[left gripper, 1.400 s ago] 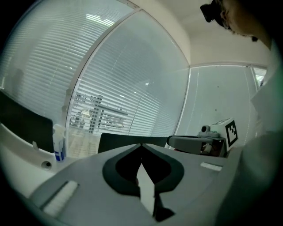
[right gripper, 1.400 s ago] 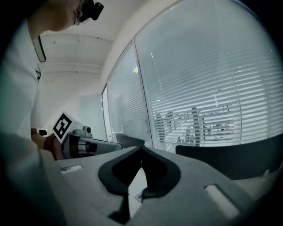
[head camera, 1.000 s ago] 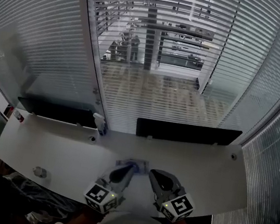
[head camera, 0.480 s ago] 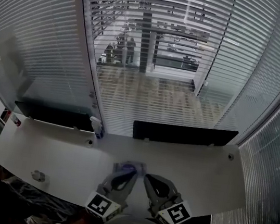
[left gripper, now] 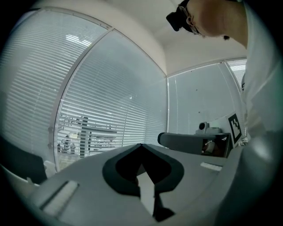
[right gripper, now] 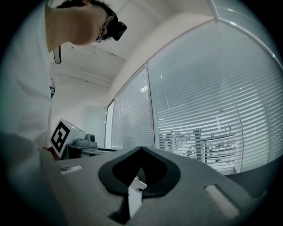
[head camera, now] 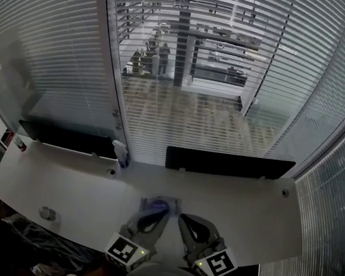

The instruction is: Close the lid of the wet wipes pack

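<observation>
The wet wipes pack (head camera: 164, 204) lies flat on the white desk (head camera: 73, 190), small and pale with a bluish top; its lid is too small to make out. My left gripper (head camera: 159, 212) is shut, and its tips sit at the pack's near edge. My right gripper (head camera: 182, 219) is also shut and empty, just right of the pack and apart from it. In the left gripper view the closed jaws of the left gripper (left gripper: 141, 146) point level at the blinds. The right gripper view shows the right gripper (right gripper: 141, 149) the same way. The pack appears in neither gripper view.
Two black screens (head camera: 68, 138) (head camera: 230, 165) stand along the desk's back edge, with a spray bottle (head camera: 121, 153) between them. A small object (head camera: 48, 213) lies near the front left edge. Glass walls with blinds rise behind the desk.
Both grippers have drawn slightly back toward the person, away from the pack. Their jaws stayed shut and the pack has not moved.
</observation>
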### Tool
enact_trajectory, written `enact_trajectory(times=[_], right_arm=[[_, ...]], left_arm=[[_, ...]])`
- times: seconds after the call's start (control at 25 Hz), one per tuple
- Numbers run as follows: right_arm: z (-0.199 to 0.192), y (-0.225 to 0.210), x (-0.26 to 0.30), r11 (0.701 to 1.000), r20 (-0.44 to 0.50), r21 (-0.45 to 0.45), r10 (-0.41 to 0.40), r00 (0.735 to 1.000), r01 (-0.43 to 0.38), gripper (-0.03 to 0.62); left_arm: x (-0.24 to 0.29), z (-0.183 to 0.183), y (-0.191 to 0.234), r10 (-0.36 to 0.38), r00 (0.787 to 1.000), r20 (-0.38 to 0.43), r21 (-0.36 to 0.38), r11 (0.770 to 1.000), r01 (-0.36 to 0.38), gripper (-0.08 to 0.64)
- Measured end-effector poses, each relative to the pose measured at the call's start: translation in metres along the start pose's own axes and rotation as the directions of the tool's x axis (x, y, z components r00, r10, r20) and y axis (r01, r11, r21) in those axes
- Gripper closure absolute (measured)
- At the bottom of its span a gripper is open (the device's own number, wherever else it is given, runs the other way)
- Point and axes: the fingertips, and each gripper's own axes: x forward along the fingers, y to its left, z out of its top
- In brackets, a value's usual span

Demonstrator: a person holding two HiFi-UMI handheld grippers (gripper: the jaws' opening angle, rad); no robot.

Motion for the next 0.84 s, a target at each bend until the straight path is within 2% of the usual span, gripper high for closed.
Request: enact_trajectory(times=[0.2, 0.4, 0.52, 0.84], right_arm=[[0.001, -0.003, 0.002, 1.0, 0.002, -0.005, -0.006, 1.0, 0.006, 0.593], [0.003, -0.005, 0.003, 1.0, -0.001, 0.009, -0.016, 1.0, 0.016, 0.592], [0.003, -0.005, 0.004, 1.0, 0.003, -0.001, -0.013, 1.0, 0.013, 0.592], [0.002, -0.009, 0.006, 1.0, 0.007, 0.019, -0.017, 1.0, 0.016, 0.592]], left_arm=[[0.001, 0.015, 0.001, 0.004, 1.0, 0.014, 0.022, 1.0, -0.005, 0.558], [0.001, 0.016, 0.002, 0.009, 1.0, 0.009, 0.021, 1.0, -0.009, 0.558], [0.002, 0.005, 0.003, 0.011, 1.0, -0.001, 0.005, 1.0, -0.011, 0.558], [0.006, 0.007, 0.005, 0.005, 1.0, -0.005, 0.023, 1.0, -0.005, 0.558]])
